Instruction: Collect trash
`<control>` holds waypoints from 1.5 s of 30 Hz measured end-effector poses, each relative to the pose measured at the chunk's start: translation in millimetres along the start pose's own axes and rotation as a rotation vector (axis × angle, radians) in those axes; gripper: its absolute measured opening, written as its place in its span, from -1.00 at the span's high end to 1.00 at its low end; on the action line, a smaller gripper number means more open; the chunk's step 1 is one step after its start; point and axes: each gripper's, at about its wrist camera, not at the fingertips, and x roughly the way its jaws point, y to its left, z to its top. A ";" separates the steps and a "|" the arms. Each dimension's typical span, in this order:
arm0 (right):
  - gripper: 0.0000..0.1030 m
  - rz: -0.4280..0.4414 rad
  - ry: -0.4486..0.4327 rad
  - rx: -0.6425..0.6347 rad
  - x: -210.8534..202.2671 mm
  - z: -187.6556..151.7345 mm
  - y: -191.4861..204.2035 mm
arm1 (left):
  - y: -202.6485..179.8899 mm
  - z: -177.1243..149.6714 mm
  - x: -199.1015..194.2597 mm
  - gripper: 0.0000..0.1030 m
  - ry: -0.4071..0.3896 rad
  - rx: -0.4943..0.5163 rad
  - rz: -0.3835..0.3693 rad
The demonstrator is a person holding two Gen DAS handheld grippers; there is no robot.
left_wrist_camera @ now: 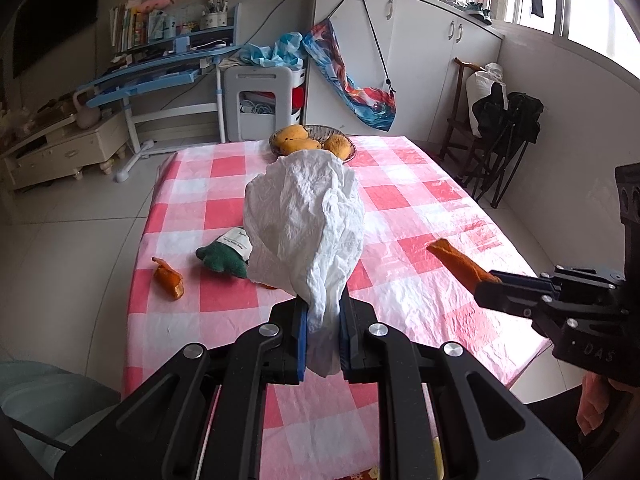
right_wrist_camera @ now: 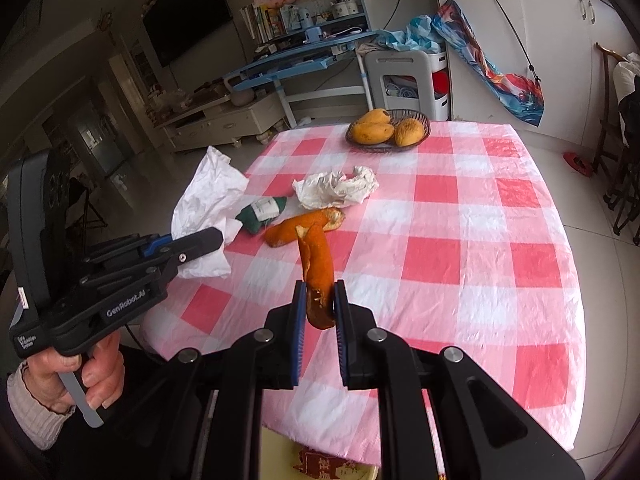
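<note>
Because you are picking up trash, your left gripper (left_wrist_camera: pixel 323 322) is squeezed shut on a white tissue (left_wrist_camera: pixel 306 224), and your right gripper (right_wrist_camera: pixel 320 307) pinches an orange peel (right_wrist_camera: pixel 317 270). Both are lifted above the checked table (right_wrist_camera: pixel 460 240). The peel's long side points up and away from you.

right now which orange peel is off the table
The peel strip clamped in the right gripper; the other peel lies on the checked tablecloth.
</note>
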 end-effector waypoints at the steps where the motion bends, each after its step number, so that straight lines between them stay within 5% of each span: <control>1: 0.72 0.001 0.002 -0.003 -0.6 -1.2 1.8 | 0.8 -0.8 -1.8 0.77 -0.002 -0.001 0.000; 45: 0.72 0.009 0.216 -0.070 5.5 -115.3 58.3 | 4.7 -39.4 -57.1 0.77 -0.044 -0.040 0.005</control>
